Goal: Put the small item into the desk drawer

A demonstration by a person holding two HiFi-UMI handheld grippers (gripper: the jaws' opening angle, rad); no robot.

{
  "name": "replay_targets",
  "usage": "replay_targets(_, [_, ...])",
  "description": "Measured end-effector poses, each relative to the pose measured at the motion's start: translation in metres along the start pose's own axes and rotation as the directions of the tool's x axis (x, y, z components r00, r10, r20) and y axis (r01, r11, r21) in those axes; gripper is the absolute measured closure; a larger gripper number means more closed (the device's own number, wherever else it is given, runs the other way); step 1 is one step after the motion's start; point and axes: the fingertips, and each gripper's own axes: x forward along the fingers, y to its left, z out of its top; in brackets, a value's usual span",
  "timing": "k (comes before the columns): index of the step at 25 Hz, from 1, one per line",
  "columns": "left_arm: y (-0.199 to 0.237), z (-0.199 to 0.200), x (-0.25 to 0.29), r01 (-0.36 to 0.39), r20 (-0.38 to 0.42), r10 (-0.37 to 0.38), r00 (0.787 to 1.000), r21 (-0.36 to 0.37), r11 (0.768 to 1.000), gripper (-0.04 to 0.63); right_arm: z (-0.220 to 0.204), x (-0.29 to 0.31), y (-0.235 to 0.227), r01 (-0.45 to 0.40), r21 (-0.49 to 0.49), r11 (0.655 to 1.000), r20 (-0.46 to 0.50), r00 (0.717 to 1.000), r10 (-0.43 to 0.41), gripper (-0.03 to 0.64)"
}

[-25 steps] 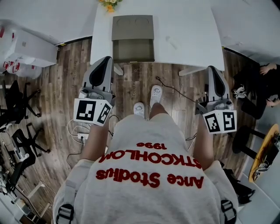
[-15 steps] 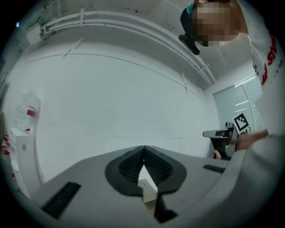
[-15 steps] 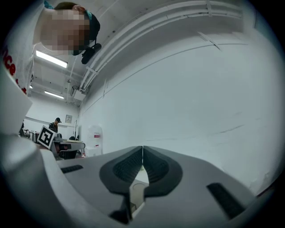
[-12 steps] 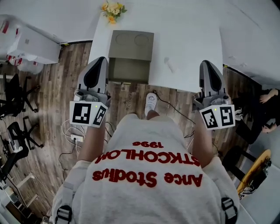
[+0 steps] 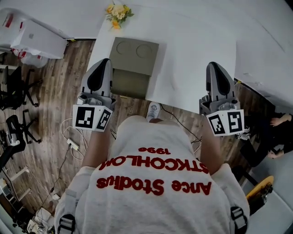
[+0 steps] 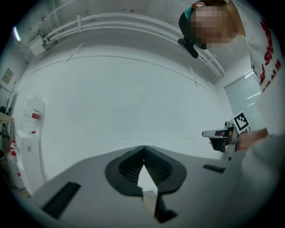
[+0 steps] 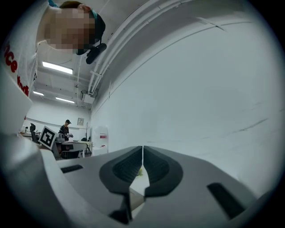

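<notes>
A white desk (image 5: 197, 41) stands ahead of me in the head view. On its left part sits a grey-green drawer unit (image 5: 135, 50) with two round marks on top, and its drawer (image 5: 129, 83) is pulled out toward me. My left gripper (image 5: 104, 63) is level just left of the drawer; its jaws meet at the tips with nothing between them (image 6: 143, 148). My right gripper (image 5: 215, 66) reaches over the desk's near right edge, also shut and empty (image 7: 142, 148). I cannot make out the small item on the desk top.
Yellow flowers (image 5: 118, 11) stand at the desk's back left corner. Office chairs (image 5: 16, 98) and white boxes (image 5: 34, 39) are on the left. Cables and a power strip (image 5: 72, 144) lie on the wood floor. A person (image 5: 280, 132) sits at the right.
I have stepped closer to the desk. Both grippers moved forward; the left now reaches beside the open drawer and the right reaches the desk's edge. The jaws stayed shut.
</notes>
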Motion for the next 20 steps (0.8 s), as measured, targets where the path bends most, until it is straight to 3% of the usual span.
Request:
replay_targets(7, [0.001, -0.009, 0.013, -0.006, -0.014, 0.006, 1.000, -0.011, 1.000, 0.588, -0.021, 0.015, -0.003, -0.017, 0.032, 0.999, -0.042, 0.999, 0.018, 0.611])
replay_targets(13, [0.003, -0.017, 0.033, 0.035, -0.028, -0.037, 0.999, -0.041, 0.999, 0.588, -0.036, 0.022, -0.001, 0.008, 0.028, 1.000, -0.097, 0.995, -0.005, 0.611])
replay_targets(18, [0.006, -0.028, 0.048, 0.077, -0.044, -0.079, 0.996, -0.052, 0.996, 0.588, -0.066, 0.025, 0.005, 0.031, 0.028, 0.999, -0.191, 0.981, -0.025, 0.607])
replay_targets(20, [0.006, -0.037, 0.051, 0.088, -0.062, -0.092, 0.994, -0.065, 0.994, 0.588, -0.087, 0.024, 0.006, 0.041, 0.049, 0.998, -0.245, 0.969, -0.027, 0.569])
